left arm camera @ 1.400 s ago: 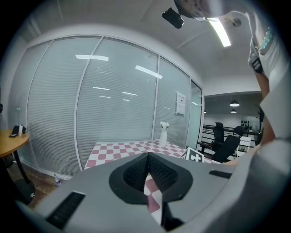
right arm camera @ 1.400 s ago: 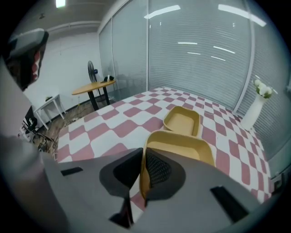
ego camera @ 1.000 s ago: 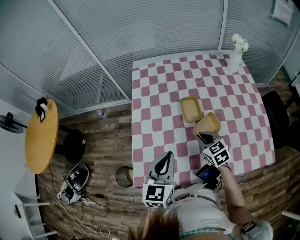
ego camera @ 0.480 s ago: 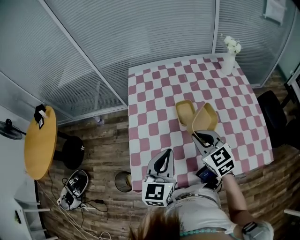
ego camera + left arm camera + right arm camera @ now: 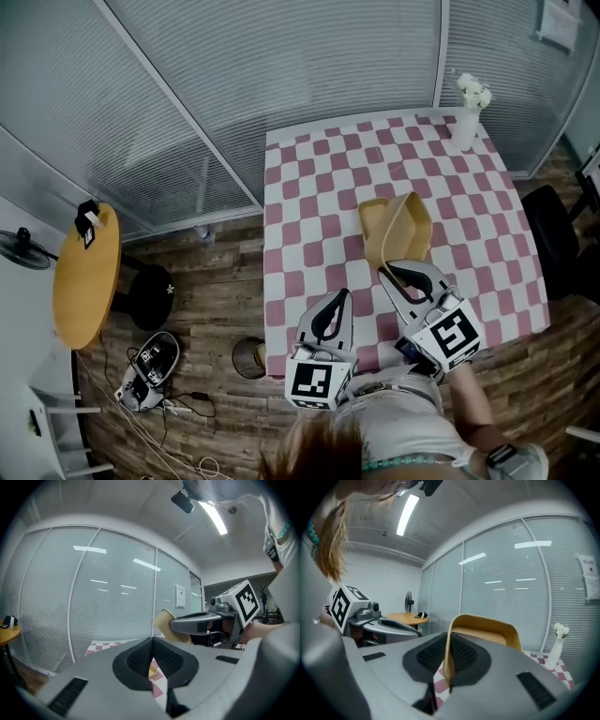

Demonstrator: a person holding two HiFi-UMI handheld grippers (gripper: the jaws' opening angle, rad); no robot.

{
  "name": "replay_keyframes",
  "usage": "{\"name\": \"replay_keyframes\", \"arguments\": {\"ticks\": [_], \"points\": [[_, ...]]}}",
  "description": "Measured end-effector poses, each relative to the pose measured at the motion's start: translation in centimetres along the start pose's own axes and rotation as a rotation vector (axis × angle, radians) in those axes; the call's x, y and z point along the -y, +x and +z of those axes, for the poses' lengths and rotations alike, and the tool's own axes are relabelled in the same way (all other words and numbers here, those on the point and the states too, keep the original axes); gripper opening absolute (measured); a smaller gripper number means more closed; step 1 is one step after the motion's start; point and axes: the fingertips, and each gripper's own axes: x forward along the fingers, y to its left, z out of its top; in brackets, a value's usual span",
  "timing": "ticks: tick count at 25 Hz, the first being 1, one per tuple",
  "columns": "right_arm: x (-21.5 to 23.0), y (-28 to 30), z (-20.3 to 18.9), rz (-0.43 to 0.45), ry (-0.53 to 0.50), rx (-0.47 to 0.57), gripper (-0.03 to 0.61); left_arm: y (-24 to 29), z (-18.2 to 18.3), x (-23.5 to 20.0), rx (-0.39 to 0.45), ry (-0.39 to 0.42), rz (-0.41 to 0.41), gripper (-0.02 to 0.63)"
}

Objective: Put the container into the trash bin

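Note:
A tan container (image 5: 407, 232) hangs tilted above the pink-checked table (image 5: 309, 206), its rim pinched by my right gripper (image 5: 397, 273), which is shut on it. In the right gripper view the container (image 5: 487, 631) stands up between the pads (image 5: 459, 656). A second tan container (image 5: 373, 216) lies on the cloth just behind it. My left gripper (image 5: 337, 305) hovers over the table's near edge, shut with nothing in it (image 5: 152, 656). The small round trash bin (image 5: 248, 356) stands on the wooden floor, left of the table's near corner.
A white vase with flowers (image 5: 468, 116) stands at the table's far right corner. A black chair (image 5: 553, 234) is at the right. A round yellow side table (image 5: 86, 277), a black stool (image 5: 150, 292) and cables (image 5: 159, 394) lie to the left. A glass partition runs behind.
The right gripper has lifted the container well up off the cloth and tipped it more upright. The left gripper has risen a little.

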Motion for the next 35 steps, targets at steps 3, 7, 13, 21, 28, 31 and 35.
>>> {"name": "replay_keyframes", "arguments": {"ticks": [3,7,13,21,28,31,35], "points": [[-0.7,0.0,0.9,0.024,0.008,0.026,0.014,-0.1,0.6,0.2,0.010,-0.004,-0.001,0.006],[-1.2,0.0,1.2,0.045,0.003,0.031,0.014,-0.3,0.5,0.1,0.017,0.015,0.009,0.006],[-1.8,0.1,0.9,0.081,0.006,0.024,0.014,-0.5,0.7,0.6,0.012,0.021,0.014,0.006],[-3.3,0.9,0.0,0.157,0.027,0.022,0.014,-1.3,-0.2,-0.2,-0.011,0.005,0.074,0.006],[-6.6,2.2,-0.7,0.216,0.015,-0.013,0.014,-4.6,-0.9,-2.1,-0.014,-0.020,0.144,0.006],[-8.9,3.4,-0.2,0.238,0.015,-0.014,0.014,-6.7,-0.8,-3.7,-0.002,-0.025,0.155,0.006],[-12.9,5.9,0.7,0.258,-0.013,0.013,0.014,-10.6,-1.2,-6.9,0.009,-0.032,0.172,0.006]]}}
